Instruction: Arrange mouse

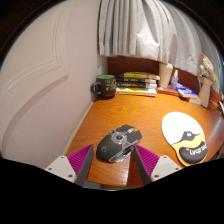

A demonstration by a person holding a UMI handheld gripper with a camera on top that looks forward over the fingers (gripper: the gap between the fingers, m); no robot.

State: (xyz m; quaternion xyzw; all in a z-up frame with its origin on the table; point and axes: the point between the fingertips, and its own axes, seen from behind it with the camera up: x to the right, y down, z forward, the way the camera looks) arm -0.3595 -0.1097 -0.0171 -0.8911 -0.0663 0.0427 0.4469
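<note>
A dark grey and black computer mouse (119,142) lies on the wooden desk (110,115), turned at a slant. My gripper (114,150) is open. The mouse sits between the tips of its two fingers, with the left pad (78,160) and right pad (150,160) close at its sides. The right tip is nearly touching the mouse, while a narrow gap shows at the left. A round white and yellow mouse pad (183,133) with a black rim lies on the desk just to the right of the mouse.
A dark mug (104,87) stands at the desk's far left corner by the wall. Stacked books (136,83) lie beside it under the curtain (150,30). Small items and a pale figure (206,80) stand at the far right.
</note>
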